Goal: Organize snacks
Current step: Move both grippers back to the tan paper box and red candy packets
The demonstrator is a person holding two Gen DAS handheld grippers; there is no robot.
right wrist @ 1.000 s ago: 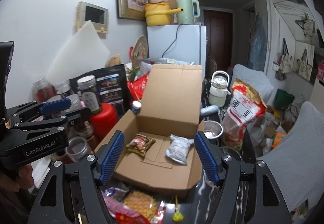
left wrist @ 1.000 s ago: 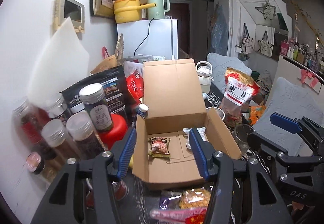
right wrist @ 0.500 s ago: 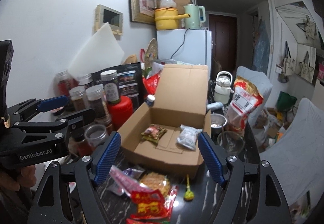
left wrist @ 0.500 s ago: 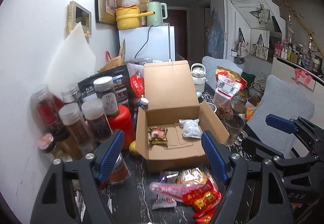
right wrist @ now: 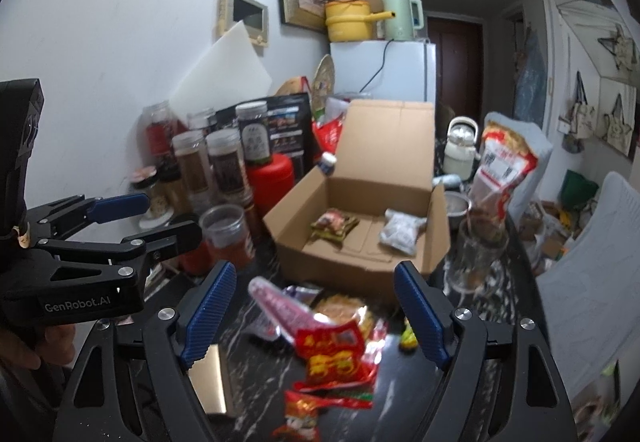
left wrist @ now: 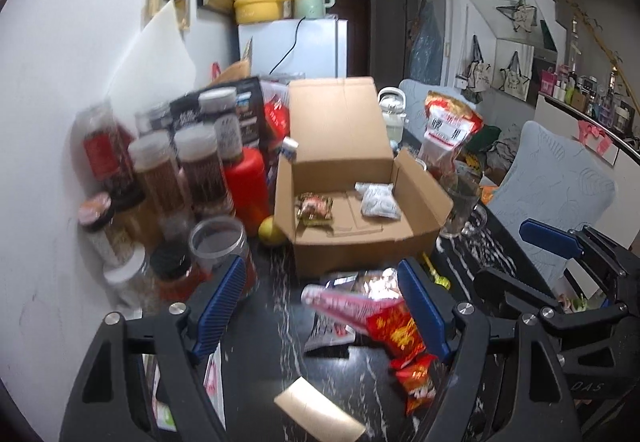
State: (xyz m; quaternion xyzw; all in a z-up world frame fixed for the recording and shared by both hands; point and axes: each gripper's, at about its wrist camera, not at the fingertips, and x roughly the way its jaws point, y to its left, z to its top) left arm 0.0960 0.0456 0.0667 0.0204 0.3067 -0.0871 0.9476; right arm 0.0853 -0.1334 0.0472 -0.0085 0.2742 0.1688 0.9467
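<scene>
I see cardboard box (right wrist: 362, 242) — matt brown, corrugated edges. Snack packets (right wrist: 334, 358) glossy foil-like plastic, crinkled. Table (left wrist: 264, 342) dark polished stone look, white veining, reflective. My left gripper (left wrist: 320, 316) and right gripper (right wrist: 312, 316) — matt black plastic frames, ribbed blue pads (right wrist: 206, 316), shiny metal screws. Jars (right wrist: 226, 234) clear plastic or glass, can't tell. Red canister (left wrist: 246, 188) smooth, glossy.

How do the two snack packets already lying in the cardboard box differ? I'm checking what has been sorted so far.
The left packet is colourful, red and green with a dark edge; the right packet is pale, white-grey. The left packet lies near the middle of the floor of the cardboard box; the right packet sits close to the right wall. Both are small sealed pouches lying flat, apart from each other, and neither open gripper touches them.
</scene>
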